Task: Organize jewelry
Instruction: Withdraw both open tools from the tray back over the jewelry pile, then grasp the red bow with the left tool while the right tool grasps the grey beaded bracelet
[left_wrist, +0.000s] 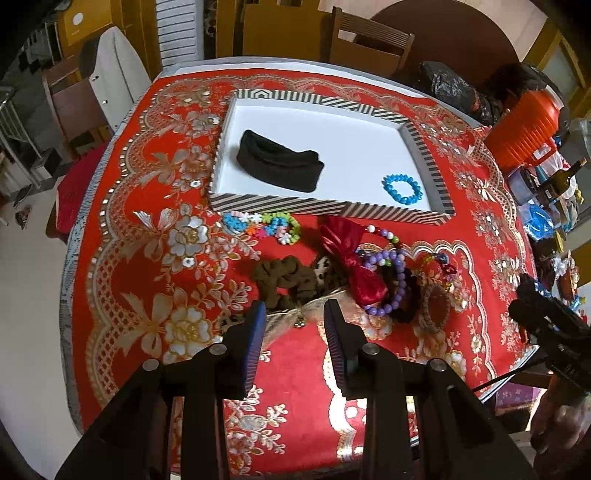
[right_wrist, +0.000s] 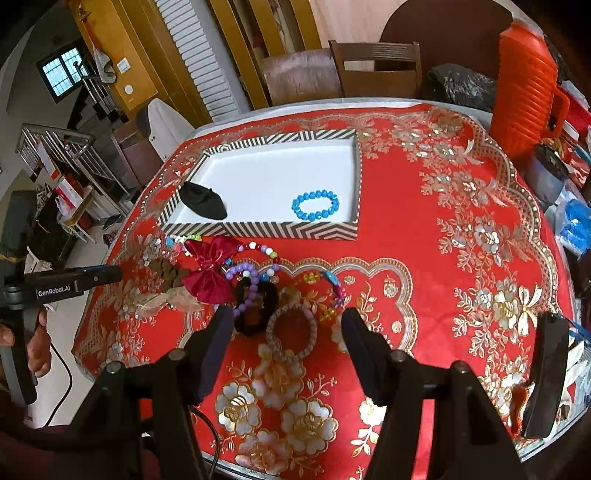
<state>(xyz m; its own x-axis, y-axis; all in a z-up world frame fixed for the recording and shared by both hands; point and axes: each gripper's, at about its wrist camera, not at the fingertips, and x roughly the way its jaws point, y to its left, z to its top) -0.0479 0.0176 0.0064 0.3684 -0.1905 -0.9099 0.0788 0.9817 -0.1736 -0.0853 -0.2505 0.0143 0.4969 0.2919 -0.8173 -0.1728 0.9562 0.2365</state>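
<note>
A striped tray (left_wrist: 317, 209) (right_wrist: 258, 230) with a white floor holds a black hair band (left_wrist: 279, 161) (right_wrist: 204, 202) and a blue bead bracelet (left_wrist: 402, 189) (right_wrist: 315, 205). In front of it lie a colourful bead chain (left_wrist: 264, 225), a brown scrunchie (left_wrist: 284, 282), a red bow (left_wrist: 351, 264) (right_wrist: 210, 273), a purple bead bracelet (left_wrist: 391, 280) (right_wrist: 243, 286) and a woven bangle (left_wrist: 436, 306) (right_wrist: 291, 334). My left gripper (left_wrist: 295, 314) is open, empty, just before a gold ribbon piece (left_wrist: 295, 317). My right gripper (right_wrist: 288, 321) is open, empty, its fingers either side of the bangle.
The red floral tablecloth (right_wrist: 424, 236) covers a round table. An orange ribbed jug (right_wrist: 524, 85) (left_wrist: 524, 129), bottles and bags crowd the right edge. A black phone (right_wrist: 546, 373) lies at the near right. Wooden chairs (right_wrist: 376, 70) stand behind the table.
</note>
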